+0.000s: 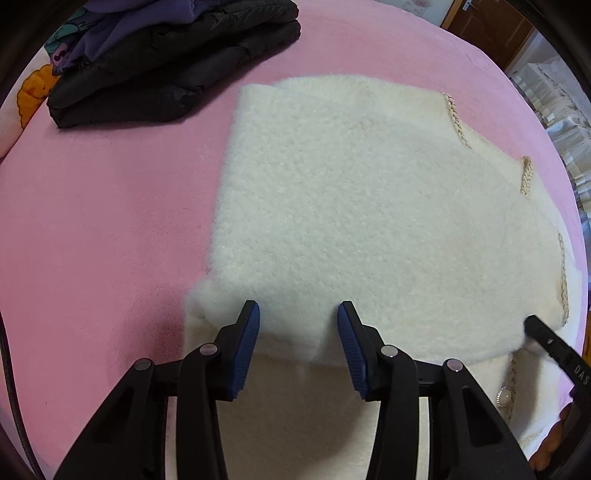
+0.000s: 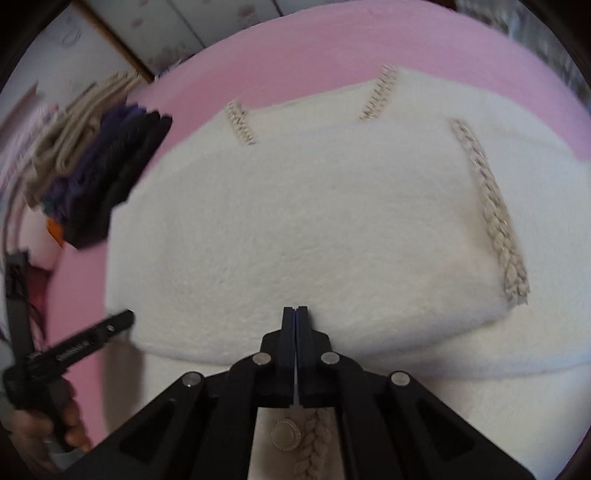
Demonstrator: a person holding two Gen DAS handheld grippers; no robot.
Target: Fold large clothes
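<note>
A white fleece garment with braided trim lies folded over itself on the pink bed. My left gripper points steeply down at the near left of the folded edge. It is open, and the thick fold lies between its blue pads without being pinched. My right gripper is shut, its tips resting at the same fold edge further right on the garment, with nothing between them. Its black finger shows at the right edge of the left wrist view. A round button sits on the lower layer.
A pile of dark folded clothes lies at the bed's far left, also blurred in the right wrist view. A hand holds the left tool. Wooden furniture stands beyond the bed.
</note>
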